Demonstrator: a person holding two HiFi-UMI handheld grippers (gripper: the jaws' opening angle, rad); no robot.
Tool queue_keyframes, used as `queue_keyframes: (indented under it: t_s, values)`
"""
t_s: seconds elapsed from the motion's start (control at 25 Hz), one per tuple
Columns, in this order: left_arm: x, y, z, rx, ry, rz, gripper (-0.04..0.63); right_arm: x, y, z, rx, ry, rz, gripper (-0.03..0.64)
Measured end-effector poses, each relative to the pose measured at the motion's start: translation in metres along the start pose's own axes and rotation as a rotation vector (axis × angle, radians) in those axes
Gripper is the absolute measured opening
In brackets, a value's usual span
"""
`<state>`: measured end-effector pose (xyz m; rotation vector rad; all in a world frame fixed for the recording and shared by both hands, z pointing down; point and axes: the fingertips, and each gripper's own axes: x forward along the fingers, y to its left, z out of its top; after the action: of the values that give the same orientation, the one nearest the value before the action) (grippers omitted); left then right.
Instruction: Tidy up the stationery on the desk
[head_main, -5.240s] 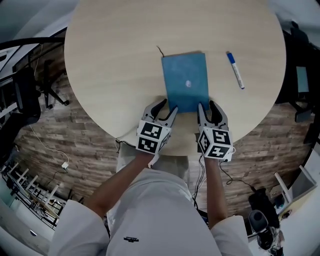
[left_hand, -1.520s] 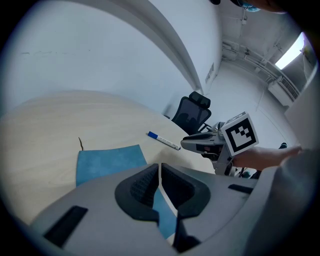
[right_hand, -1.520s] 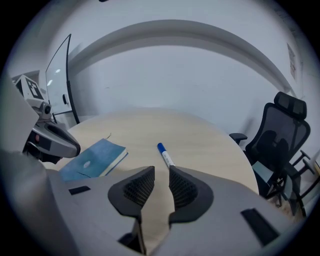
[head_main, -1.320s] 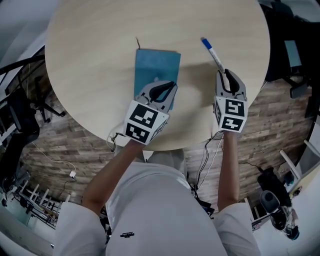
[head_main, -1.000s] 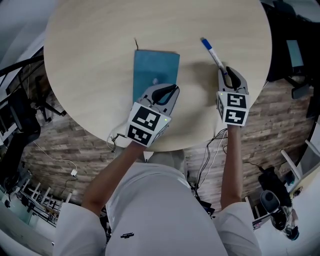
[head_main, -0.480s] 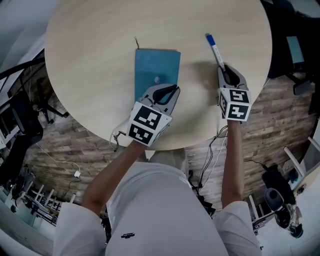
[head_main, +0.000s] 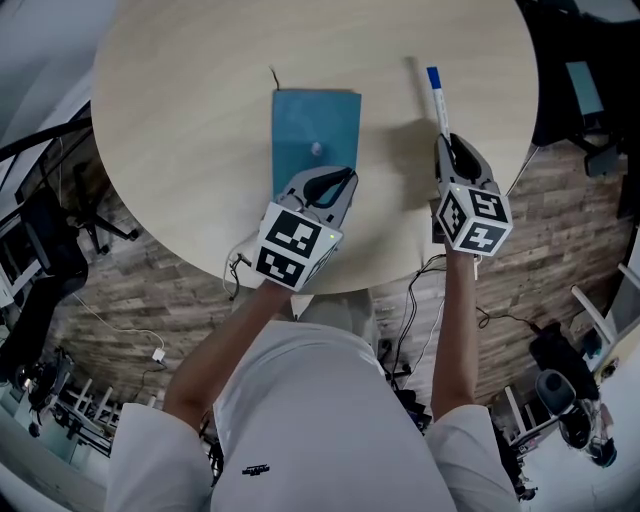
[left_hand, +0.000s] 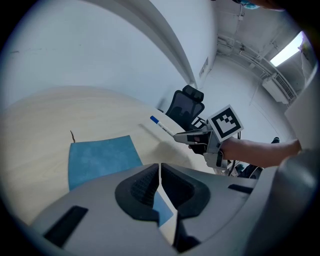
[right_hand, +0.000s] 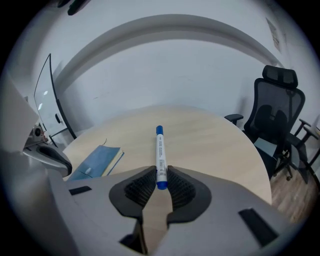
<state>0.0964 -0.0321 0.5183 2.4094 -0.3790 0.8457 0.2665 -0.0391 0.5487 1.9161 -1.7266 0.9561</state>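
Right gripper: its jaws had just been closing and they pressed from both sides on the near end of the marker; the right gripper view showed the ribbed pads against the white barrel.
Marker: white body with blue ends, pointing away from the person. It stood a little above the table, because its shadow lay apart from it on the wood.
Left gripper: jaws together, nothing between the pads. The tips were over the near edge of the notebook; whether they touched the cover, I could not tell.
Notebook: blue, closed, flat on the table in front of the person, to the left of the marker and well apart from it. A thin dark ribbon came out at its far left corner.
Table: round, light wood.
Background: a black office chair stood beyond the table edge.
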Motion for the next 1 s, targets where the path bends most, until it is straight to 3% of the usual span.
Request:
queue_keyframes:
  t_s: [0.64, 1.0]
  values:
    - [-0.045, 0.010, -0.017, 0.047, -0.014, -0.005, 0.029, -0.043, 0.067, -0.029, 0.204, -0.057, -0.047, 0.091]
    - [-0.069, 0.027, -0.034, 0.049, -0.017, -0.009, 0.028, -0.042, 0.103, -0.051, 0.302, -0.034, -0.077, 0.091]
